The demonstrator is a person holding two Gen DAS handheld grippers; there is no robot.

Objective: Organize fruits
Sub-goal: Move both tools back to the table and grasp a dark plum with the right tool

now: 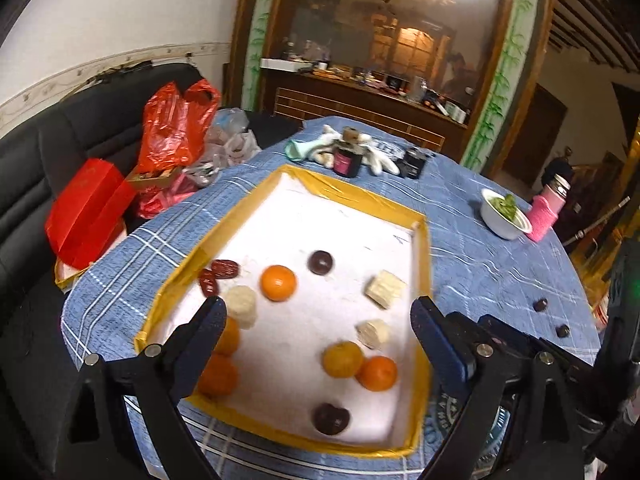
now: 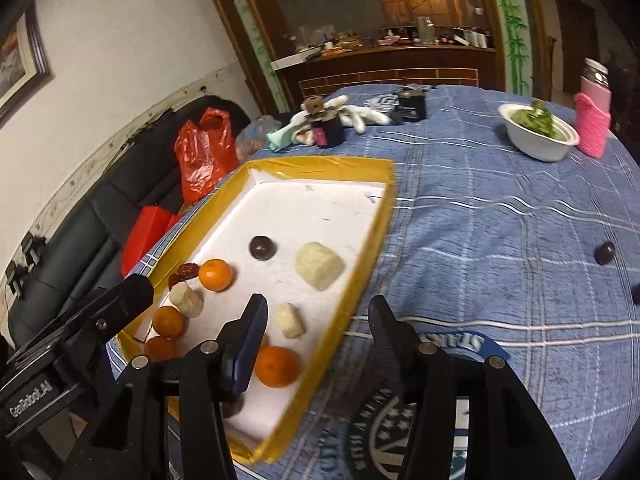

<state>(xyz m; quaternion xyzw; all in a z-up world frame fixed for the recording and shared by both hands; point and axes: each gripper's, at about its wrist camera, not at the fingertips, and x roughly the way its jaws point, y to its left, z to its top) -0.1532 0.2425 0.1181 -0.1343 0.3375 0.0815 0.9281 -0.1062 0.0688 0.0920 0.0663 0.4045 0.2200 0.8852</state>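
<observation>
The round orange mandarins [image 1: 278,282], dark plums [image 1: 320,261] and pale peeled banana chunks [image 1: 241,305] lie loose across the centre of both views inside the white foam tray with yellow-taped rim [image 1: 352,194], evidently the collecting place. Two small dark fruits [image 1: 541,304] sit outside it at the left view's right edge on the blue plaid surface [image 2: 500,216], probably next. The left gripper [image 1: 318,312] and right gripper [image 2: 318,312] hover with fingers spread, holding nothing.

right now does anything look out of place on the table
Yes. Two small dark fruits lie loose on the blue tablecloth, right of the yellow-rimmed tray, while the oranges, dates and other dark fruits sit inside it. Both grippers are open and empty.
</observation>
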